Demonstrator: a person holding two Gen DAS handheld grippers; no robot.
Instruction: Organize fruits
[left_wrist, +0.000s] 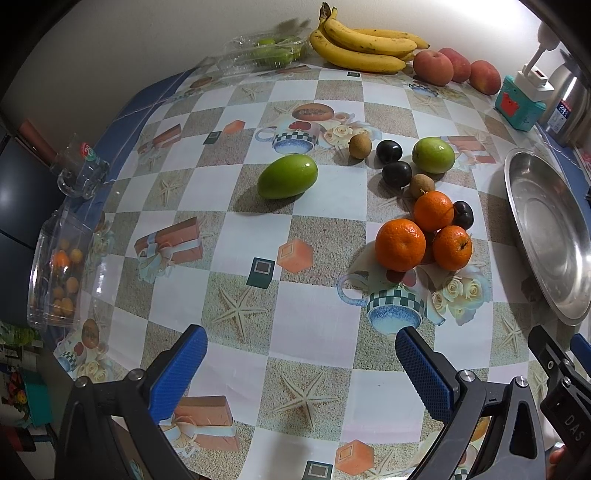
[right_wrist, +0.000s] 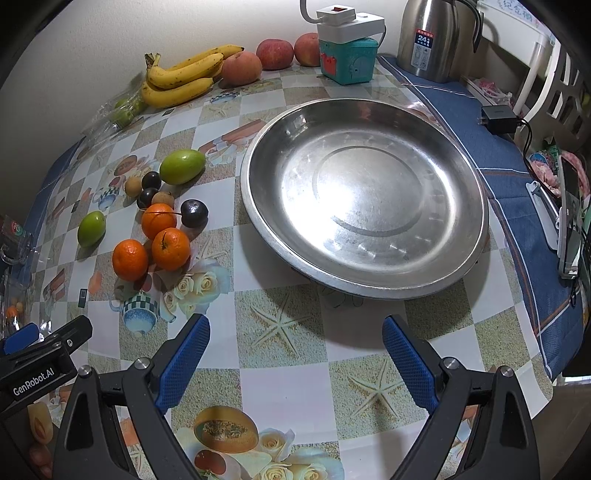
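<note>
Left wrist view: your left gripper (left_wrist: 301, 354) hangs spread wide and holds nothing above the checked tablecloth (left_wrist: 258, 236); three oranges (left_wrist: 400, 244) cluster at two o'clock, with dark plums (left_wrist: 397, 174), small brown fruits (left_wrist: 359, 146) and a round green fruit (left_wrist: 433, 155) just beyond; a long green fruit (left_wrist: 287, 176) lies alone at twelve; bananas (left_wrist: 364, 44) and apples (left_wrist: 433, 68) sit by the wall. Your right gripper (right_wrist: 296, 349) is likewise released, its fingers apart; the steel plate (right_wrist: 476, 221) lies bare at twelve to one o'clock.
</note>
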